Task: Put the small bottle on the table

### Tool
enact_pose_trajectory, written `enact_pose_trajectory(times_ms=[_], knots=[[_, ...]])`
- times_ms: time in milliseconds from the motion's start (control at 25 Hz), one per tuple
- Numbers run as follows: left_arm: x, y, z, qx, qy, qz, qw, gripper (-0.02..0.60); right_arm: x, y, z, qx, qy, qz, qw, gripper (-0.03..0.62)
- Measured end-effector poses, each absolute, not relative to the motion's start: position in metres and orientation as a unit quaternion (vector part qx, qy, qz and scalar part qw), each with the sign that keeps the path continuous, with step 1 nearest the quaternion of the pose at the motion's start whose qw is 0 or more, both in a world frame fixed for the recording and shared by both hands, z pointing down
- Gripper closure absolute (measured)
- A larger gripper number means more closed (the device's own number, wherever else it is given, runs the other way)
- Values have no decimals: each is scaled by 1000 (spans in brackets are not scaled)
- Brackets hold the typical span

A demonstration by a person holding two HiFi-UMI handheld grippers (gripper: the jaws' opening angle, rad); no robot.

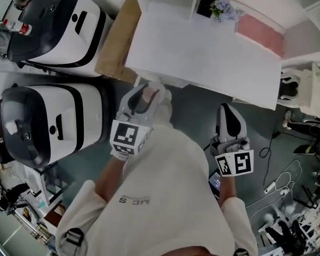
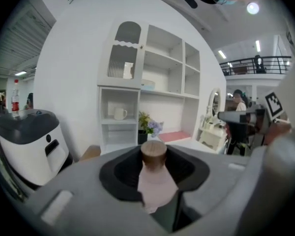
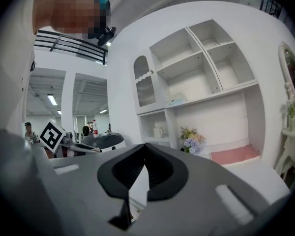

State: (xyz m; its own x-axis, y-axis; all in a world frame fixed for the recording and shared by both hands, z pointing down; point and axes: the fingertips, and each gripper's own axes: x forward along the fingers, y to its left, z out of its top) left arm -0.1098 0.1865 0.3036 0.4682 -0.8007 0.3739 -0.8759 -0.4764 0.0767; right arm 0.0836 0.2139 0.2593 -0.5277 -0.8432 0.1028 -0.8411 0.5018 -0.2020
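Observation:
A small pink bottle (image 2: 155,178) with a brown wooden cap stands upright between the jaws of my left gripper (image 1: 145,96), which is shut on its body. In the head view this gripper hovers over the grey floor just short of the near edge of the white table (image 1: 202,52); the bottle itself is hard to make out there. My right gripper (image 1: 228,117) hangs lower right, also short of the table, its black pads (image 3: 137,168) meeting at the tips with nothing between them.
Two black-and-white machines (image 1: 58,23) (image 1: 48,124) stand at the left, with a brown board (image 1: 117,39) beside the table. Flowers (image 1: 224,4) and a pink cloth (image 1: 258,33) lie at the table's far side. A white shelf unit (image 2: 152,82) rises behind. Cables (image 1: 288,180) lie on the floor at right.

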Motion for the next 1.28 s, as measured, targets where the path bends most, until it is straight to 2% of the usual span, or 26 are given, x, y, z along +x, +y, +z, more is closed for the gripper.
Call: enact_pose_trajectory(times_ms=[520, 1280], knots=[[-93, 28, 296, 891, -417, 143, 109, 442, 76, 76, 251, -542, 834, -105, 7, 594], [-73, -35, 308, 915, -360, 149, 106, 441, 61, 14, 261, -557, 823, -110, 13, 595]])
